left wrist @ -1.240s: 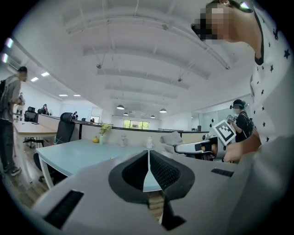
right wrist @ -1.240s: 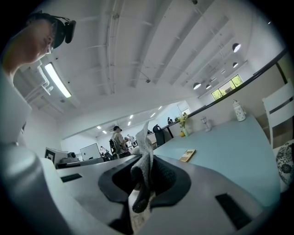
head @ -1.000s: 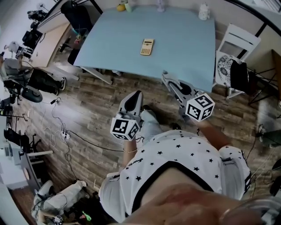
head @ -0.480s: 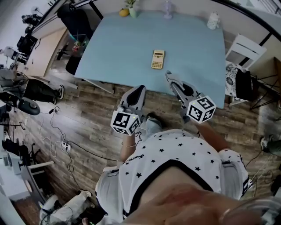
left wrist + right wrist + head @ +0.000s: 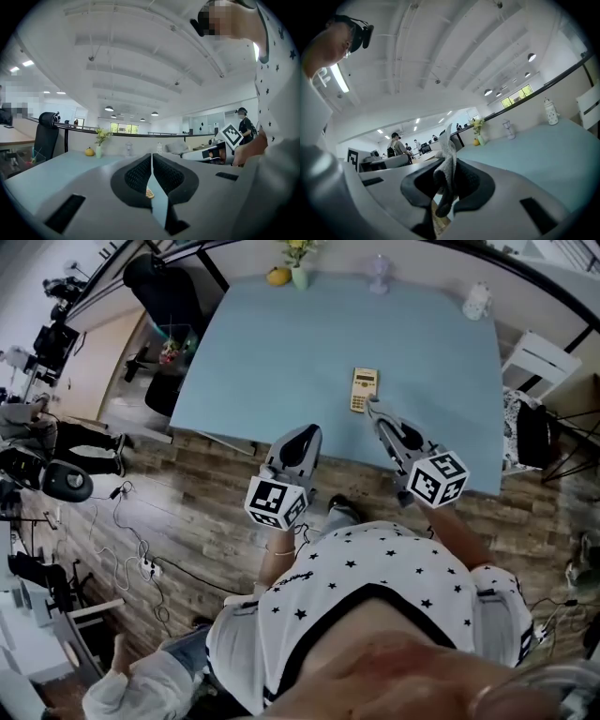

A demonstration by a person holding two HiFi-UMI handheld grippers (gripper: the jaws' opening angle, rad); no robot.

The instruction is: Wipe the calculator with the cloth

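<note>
Tongs on the left [image 5: 307, 431] hang over the near edge of the blue surface [image 5: 272, 352]. Their two jaws are pressed together, and nothing is held between them. A little to the right and farther in, the calculator [image 5: 364, 389] lies flat on the surface. It is pale yellow, and its long side points away from the person. The right tongs [image 5: 374, 406] point at its near end, just beside it. I cannot tell if they touch it. These tongs are clamped on the cloth [image 5: 449, 149], a grey-white rag that sticks up out of the jaws. Along the far edge of the surface stand a yellow fruit [image 5: 278, 277], a vase with flowers [image 5: 299, 274] and a clear glass [image 5: 378, 272]. A white jar [image 5: 477, 300] stands at the far right corner.
</note>
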